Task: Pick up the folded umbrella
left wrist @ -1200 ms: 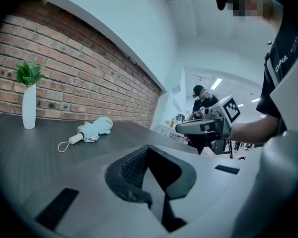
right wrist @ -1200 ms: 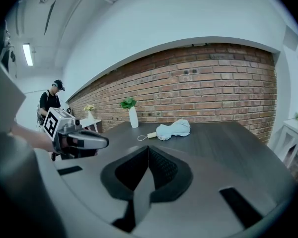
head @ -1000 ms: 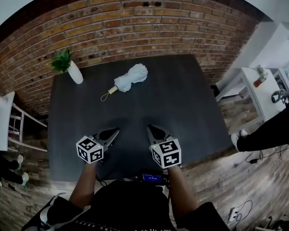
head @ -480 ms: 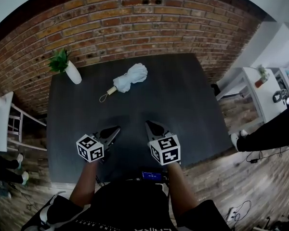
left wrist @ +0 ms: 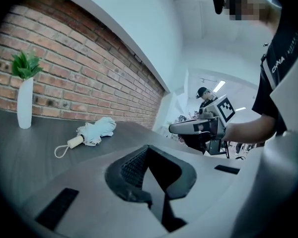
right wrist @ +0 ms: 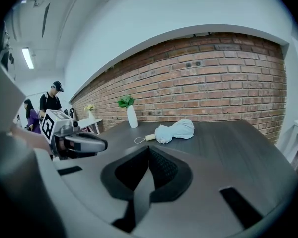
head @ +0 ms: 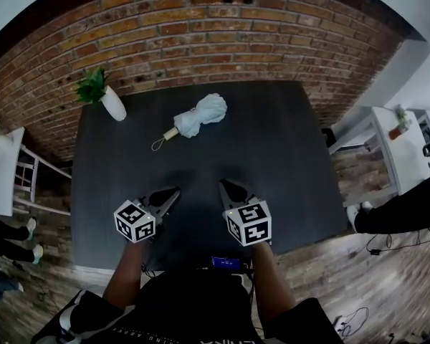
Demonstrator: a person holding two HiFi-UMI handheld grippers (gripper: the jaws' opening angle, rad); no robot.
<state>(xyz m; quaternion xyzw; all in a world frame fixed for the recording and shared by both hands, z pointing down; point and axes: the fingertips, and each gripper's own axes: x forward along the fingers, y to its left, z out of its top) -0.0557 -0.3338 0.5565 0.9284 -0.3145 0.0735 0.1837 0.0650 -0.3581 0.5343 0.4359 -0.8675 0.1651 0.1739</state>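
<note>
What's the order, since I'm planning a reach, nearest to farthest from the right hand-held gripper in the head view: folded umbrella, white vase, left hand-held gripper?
1. Left hand-held gripper, just beside it.
2. Folded umbrella, ahead, mid-table.
3. White vase, far left corner.

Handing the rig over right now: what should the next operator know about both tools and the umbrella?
Left tool: shut, empty, over the near part of the dark table.
Right tool: shut, empty, beside the left one, pointing toward the far edge.
Folded umbrella: lying on the far half of the table, handle and loop on the side of the white vase, well apart from both tools.
Done: nothing; the umbrella is untouched.
Left: open a tool, reach across, close on the umbrella, lift it.
</note>
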